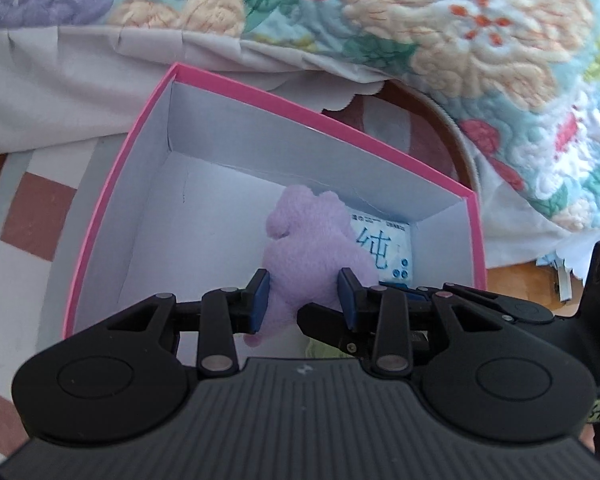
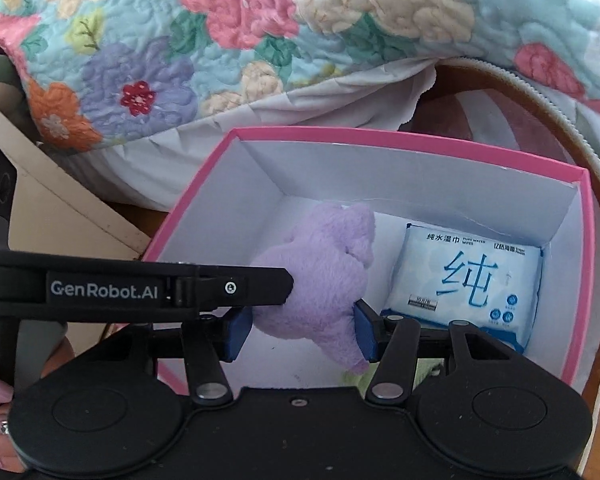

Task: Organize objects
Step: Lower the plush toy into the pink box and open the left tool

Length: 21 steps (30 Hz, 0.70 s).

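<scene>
- Lilac plush toy (image 2: 320, 284), soft and fuzzy, sits inside a pink-rimmed box (image 2: 404, 142) with white inner walls. Both my grippers have it at once.
- My right gripper (image 2: 300, 330) has its blue-padded fingers part closed against the toy's lower body, one pad on each side, pressing into the fur.
- My left gripper (image 1: 305, 294) does likewise in its own view: fingers narrowed onto the same toy (image 1: 312, 248), pads touching the plush on both sides.
- Just beside the toy, flat on the box floor against the far right corner, lies a white and blue pack of wet wipes (image 2: 468, 280).
- The box rests on a checked cloth (image 1: 32, 208), with a floral quilt (image 2: 236, 40) bunched up behind it.
- Risk, as I judge it: the plush is squashy, so a grip this low may slide off the fur, and the toy could flop onto the wipes instead of the bare floor.
- Another risk: two grippers crowd one small toy. If they pull different ways, it may twist or snag, or a finger may knock the box wall (image 1: 100, 216) and shift the box.
- Only the right view shows the wipes pack whole, and the left gripper's black arm crossing in from the left edge.
- Only the left view shows the bare left half of the box floor, where there looks to be room for the toy.
</scene>
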Available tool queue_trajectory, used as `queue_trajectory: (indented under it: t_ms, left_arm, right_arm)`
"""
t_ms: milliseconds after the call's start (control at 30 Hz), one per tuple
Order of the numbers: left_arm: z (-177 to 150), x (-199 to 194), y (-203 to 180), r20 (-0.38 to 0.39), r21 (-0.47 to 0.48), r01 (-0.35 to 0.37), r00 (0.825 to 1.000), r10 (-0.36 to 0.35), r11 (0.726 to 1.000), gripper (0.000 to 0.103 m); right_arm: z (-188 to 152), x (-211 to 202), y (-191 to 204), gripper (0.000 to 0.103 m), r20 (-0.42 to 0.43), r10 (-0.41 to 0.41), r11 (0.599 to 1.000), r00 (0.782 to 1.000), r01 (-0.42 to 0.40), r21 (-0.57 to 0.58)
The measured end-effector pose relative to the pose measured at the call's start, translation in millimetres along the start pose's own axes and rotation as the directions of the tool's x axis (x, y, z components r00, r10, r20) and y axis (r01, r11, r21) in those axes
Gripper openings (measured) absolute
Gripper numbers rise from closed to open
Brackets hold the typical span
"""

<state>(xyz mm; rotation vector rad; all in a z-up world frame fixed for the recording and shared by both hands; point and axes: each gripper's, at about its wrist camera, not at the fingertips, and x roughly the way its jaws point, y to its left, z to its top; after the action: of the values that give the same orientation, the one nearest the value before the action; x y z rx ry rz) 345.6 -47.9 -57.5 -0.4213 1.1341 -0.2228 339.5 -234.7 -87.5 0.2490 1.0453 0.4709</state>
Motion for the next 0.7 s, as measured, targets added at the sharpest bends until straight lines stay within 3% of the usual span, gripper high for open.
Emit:
queue_trajectory:
  t_ms: [300, 467, 533, 700]
  left_arm:
    - [17, 34, 29, -0.028, -0.092, 0.015, 0.999, -0.018, 0.996, 0.034]
    - [17, 41, 35, -0.035, -0.078, 0.019, 0.999, -0.022, 0.997, 0.034]
    - [16, 44, 36, -0.035, -0.084, 0.021, 0.999, -0.024, 0.996, 0.034]
    - [12, 49, 31, -0.015, -0.07, 0.023, 1.0, -0.024, 0.997, 0.034]
  right_arm:
    - [13, 36, -8, 0.06, -0.095, -0.039, 0.999, 0.995, 0.04, 0.001]
    - [11, 43, -3, 0.06, -0.116, -0.05, 0.999, 0.992, 0.048, -0.016]
    - [8, 46, -1, 0.053, -0.125, -0.079, 0.996, 0.989, 0.074, -0.046]
    - [8, 51, 5, 0.049, -0.132, -0.173, 0.98, 0.976, 0.156, -0.127]
